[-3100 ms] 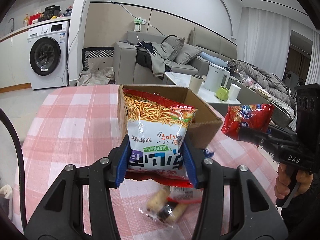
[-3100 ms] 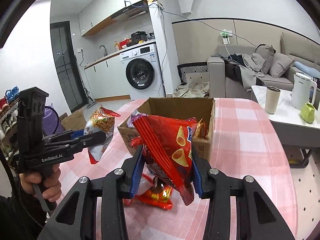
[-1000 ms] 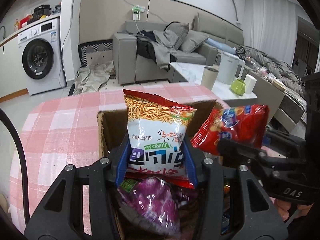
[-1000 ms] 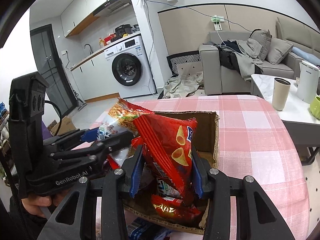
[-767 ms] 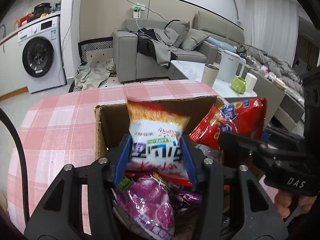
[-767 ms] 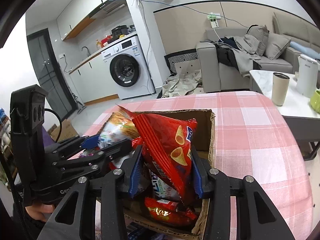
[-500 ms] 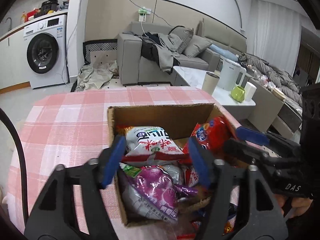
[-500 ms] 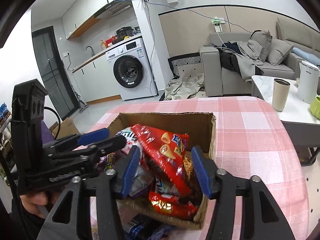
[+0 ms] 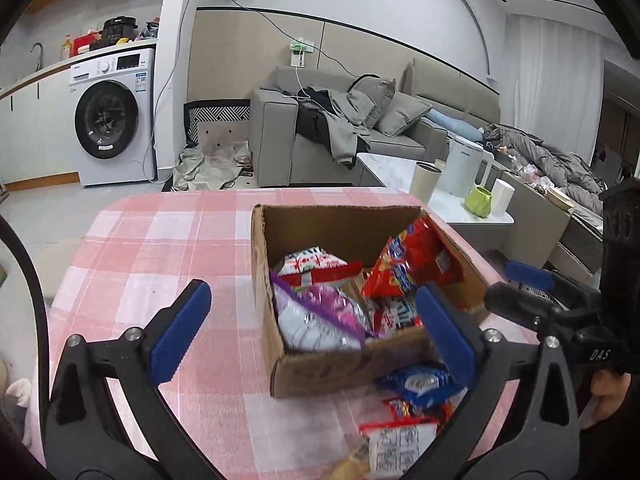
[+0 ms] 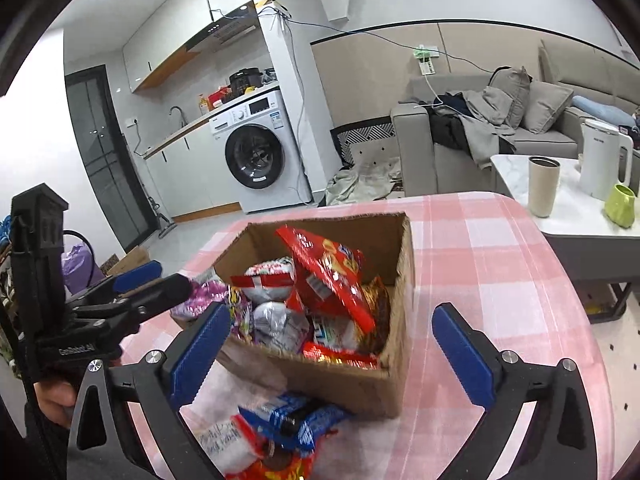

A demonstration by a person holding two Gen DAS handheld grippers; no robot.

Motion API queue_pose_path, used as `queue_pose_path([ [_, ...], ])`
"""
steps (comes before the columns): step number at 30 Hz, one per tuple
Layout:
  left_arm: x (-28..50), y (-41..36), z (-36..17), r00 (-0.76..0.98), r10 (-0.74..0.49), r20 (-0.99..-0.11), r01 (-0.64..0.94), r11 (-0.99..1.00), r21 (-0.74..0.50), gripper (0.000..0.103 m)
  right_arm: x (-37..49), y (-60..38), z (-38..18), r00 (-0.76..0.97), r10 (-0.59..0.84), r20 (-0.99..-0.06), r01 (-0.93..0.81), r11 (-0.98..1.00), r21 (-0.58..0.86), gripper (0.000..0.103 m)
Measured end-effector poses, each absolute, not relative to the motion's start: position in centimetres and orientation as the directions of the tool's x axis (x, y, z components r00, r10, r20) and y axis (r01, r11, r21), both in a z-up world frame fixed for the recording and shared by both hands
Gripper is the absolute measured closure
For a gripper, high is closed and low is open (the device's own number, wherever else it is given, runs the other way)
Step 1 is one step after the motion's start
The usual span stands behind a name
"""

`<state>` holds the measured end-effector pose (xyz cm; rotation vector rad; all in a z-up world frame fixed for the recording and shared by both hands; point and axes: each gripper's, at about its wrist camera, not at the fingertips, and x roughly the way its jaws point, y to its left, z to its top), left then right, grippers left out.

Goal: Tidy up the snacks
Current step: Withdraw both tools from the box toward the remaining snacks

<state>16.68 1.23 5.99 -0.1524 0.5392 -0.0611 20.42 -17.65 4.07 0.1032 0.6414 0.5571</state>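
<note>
A cardboard box (image 9: 264,240) (image 10: 404,264) on the pink checked table holds several snack bags. The white and red noodle-snack bag (image 9: 316,268) (image 10: 270,276) lies in it next to a purple bag (image 9: 320,312). The red chip bag (image 9: 416,260) (image 10: 328,276) leans inside it. My left gripper (image 9: 316,328) is open and empty, just in front of the box. My right gripper (image 10: 332,344) is open and empty over the box's near edge. A blue snack pack (image 9: 416,384) (image 10: 296,416) and other packets lie on the table in front of the box.
A red packet (image 9: 416,408) and a white packet (image 9: 396,444) lie near the table's front edge. A low side table with a kettle (image 10: 604,160), beige cup (image 10: 542,184) and green mug (image 10: 620,204) stands to the right. A sofa and washing machine stand beyond the table.
Both grippers carried their bags over the box, opened and let them drop in. They have since pulled back and opened wider.
</note>
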Motion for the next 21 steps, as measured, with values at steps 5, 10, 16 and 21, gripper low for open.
queue_pose_path([
  [5, 14.3, 0.8, 5.9, 0.854, -0.102, -0.511, 0.026, 0.988, -0.154, 0.001, 18.8, -18.5, 3.5, 0.647, 0.528, -0.55, -0.462, 0.846, 0.267, 0.0],
  [10, 12.7, 0.2, 5.7, 0.857, -0.095, -0.506, 0.022, 0.988, -0.15, 0.001, 17.7, -19.0, 2.9, 0.62, 0.53, -0.579, -0.473, 0.841, 0.263, 0.0],
  [16, 11.1, 0.0, 4.9, 0.848, -0.093, -0.521, 0.018, 0.989, -0.147, 0.001, 16.5, -18.8, 1.4, 0.581, 0.519, -0.627, -0.481, 0.84, 0.251, 0.0],
  [21, 10.4, 0.1, 4.1, 0.837, -0.109, -0.537, 0.025, 0.987, -0.162, 0.001, 16.3, -18.6, 0.5, 0.569, 0.494, -0.657, -0.47, 0.851, 0.232, 0.0],
])
